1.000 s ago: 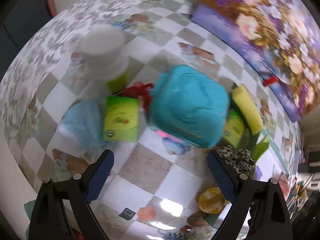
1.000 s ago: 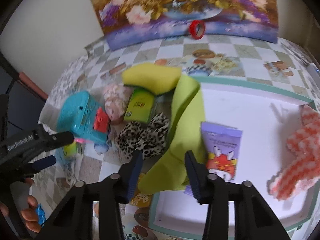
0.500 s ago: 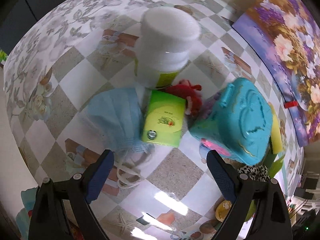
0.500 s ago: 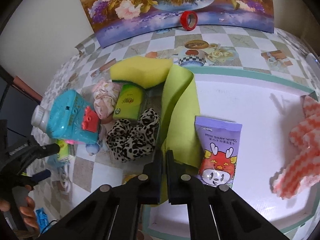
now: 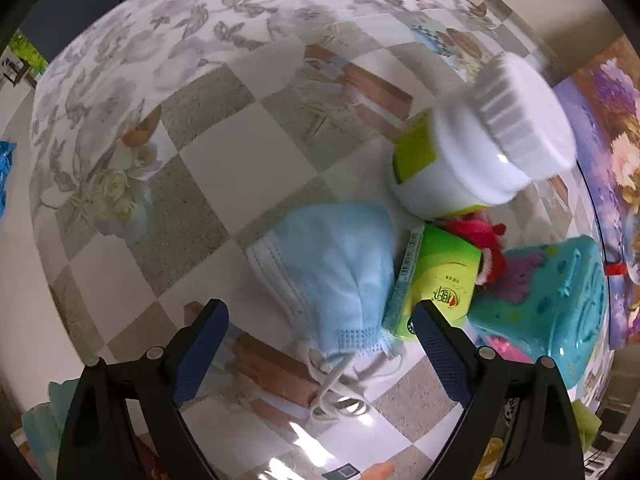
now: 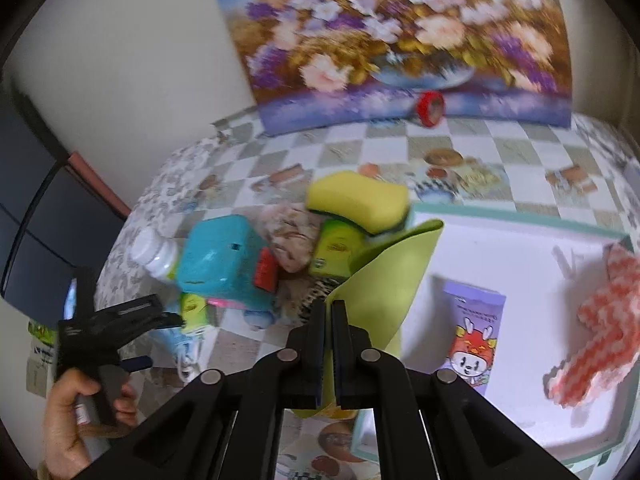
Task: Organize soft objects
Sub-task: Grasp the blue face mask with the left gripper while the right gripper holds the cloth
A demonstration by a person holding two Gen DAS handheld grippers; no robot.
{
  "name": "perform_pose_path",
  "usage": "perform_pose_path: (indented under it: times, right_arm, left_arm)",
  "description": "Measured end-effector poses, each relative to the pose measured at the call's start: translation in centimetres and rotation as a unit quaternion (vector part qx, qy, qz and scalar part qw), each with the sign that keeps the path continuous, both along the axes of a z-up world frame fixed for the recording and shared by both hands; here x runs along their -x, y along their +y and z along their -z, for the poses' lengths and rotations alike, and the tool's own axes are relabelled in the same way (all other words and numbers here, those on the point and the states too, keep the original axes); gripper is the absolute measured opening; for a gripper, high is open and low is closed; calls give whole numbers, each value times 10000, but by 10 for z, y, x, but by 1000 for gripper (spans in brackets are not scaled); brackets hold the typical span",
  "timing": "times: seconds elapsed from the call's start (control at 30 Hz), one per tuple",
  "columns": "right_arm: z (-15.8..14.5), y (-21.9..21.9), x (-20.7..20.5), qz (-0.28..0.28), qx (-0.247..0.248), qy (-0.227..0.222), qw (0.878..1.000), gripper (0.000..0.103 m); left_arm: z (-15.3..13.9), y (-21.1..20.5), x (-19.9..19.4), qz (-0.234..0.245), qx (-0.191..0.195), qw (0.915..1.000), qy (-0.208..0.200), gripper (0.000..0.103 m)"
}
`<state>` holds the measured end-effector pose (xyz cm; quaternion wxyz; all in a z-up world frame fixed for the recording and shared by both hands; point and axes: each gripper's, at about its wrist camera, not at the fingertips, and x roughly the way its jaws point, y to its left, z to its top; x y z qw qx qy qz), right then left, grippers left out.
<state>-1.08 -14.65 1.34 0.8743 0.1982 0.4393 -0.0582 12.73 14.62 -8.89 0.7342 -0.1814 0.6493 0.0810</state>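
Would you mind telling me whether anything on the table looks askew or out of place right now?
Yes: the white-capped bottle lies tipped on its side against the teal toy, not upright. The yellow sponge perches on the green tissue pack instead of lying flat. The blue face mask lies crumpled, its ear loops trailing loose.

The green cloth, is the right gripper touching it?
Touching. The right wrist view shows the right gripper shut on the green cloth, its edge pinched between the closed fingers.

Floral painting (image 6: 400, 40) against wall, red tape roll (image 6: 431, 108) before it, checkered tablecloth (image 5: 224, 160)
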Motion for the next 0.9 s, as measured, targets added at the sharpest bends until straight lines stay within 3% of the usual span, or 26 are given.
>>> perform_pose_path:
  times: [0.2,0.33,0.5,0.57,0.73,0.9]
  right_arm:
    - [-11,13,4,-135,96,-157,9997,3]
    - [-19,15,9,-150,105,-276,9995,3]
    - [-34,21,17,-185,209,-538,9982,3]
    - [-41,24,20,-208,257,-650,9973,3]
    - [-48,27,24,-227,304,-773,9963,3]
    - [-49,22,26,-175,236,-806,9963,3]
  left_arm:
    - [4,1,-2,-73,41,9999,-141,91]
    - [5,14,1,-344,183,9991,-151,72]
    - [5,15,5,-341,104,9992,-178,64]
    - [4,12,1,-321,29,9993,-210,48]
    - [-2,8,1,-419,174,9984,-329,23]
    - [-6,10,7,-503,342,9972,-435,14]
